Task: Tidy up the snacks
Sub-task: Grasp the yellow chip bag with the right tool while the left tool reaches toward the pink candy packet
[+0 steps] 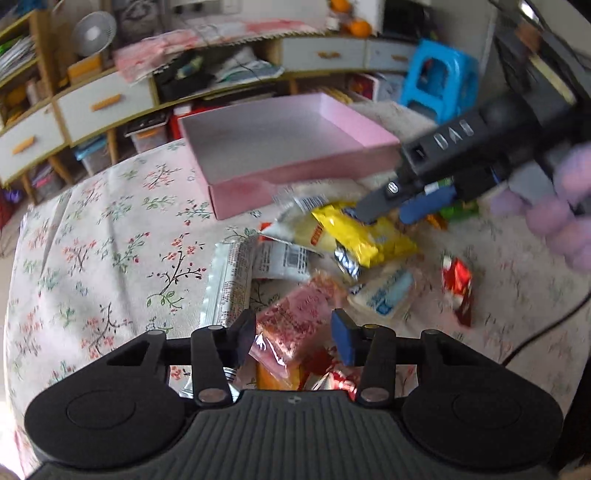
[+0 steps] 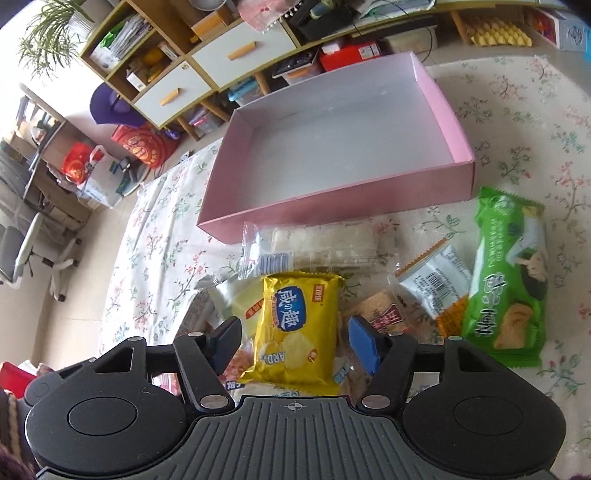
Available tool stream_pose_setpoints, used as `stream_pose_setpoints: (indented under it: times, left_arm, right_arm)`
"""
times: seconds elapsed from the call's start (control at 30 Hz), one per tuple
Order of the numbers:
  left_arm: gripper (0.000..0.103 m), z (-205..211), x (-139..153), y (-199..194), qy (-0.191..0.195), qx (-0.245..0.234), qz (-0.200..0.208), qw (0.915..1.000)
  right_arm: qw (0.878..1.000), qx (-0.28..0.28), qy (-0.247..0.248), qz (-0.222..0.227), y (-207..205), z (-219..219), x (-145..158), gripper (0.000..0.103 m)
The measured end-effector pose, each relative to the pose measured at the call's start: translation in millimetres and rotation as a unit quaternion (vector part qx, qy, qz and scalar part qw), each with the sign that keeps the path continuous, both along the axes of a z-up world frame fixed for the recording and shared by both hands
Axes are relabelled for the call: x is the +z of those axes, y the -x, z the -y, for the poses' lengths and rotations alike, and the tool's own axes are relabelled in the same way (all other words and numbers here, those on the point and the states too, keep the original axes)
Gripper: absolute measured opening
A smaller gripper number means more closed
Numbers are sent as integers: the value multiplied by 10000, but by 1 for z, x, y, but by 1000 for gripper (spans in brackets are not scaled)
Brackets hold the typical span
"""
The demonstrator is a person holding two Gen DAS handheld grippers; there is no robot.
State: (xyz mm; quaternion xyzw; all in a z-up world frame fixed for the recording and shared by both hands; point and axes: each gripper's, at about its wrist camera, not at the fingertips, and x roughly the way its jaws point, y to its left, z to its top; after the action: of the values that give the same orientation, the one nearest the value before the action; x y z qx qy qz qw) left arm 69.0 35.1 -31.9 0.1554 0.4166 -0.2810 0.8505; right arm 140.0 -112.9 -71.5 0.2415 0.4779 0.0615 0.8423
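An empty pink box (image 1: pixel 295 177) (image 2: pixel 332 206) stands on the floral tablecloth. In front of it lies a pile of snack packets. My left gripper (image 1: pixel 293 338) is open, with a pink packet (image 1: pixel 295 317) between its fingers. My right gripper (image 2: pixel 295 341) is open around a yellow chip packet (image 2: pixel 299 325), low over it; it also shows in the left wrist view (image 1: pixel 399 210) over the same yellow packet (image 1: pixel 365 236). A green packet (image 2: pixel 509 277), a clear cracker packet (image 2: pixel 321 243) and a red packet (image 1: pixel 458 284) lie nearby.
The table (image 1: pixel 92 229) has a floral cloth, with its edge at the left. Behind stand shelves with drawers (image 2: pixel 207 59), a blue stool (image 1: pixel 439 77) and a fan (image 1: pixel 94 33). An office chair (image 2: pixel 26 251) stands on the floor to the left.
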Motion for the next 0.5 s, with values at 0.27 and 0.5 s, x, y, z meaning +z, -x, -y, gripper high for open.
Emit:
stream_pose_setpoints:
  times: [0.27,0.5]
  left_arm:
    - [47,6,-10,2,-569,-342,173,9976]
    - [60,16,-16,1,-701,-392,432,9958]
  right_arm:
    - [9998,21,209,-32,-8,-5,-6,64]
    - [9975,290,634,111,-9,-23,-5,61]
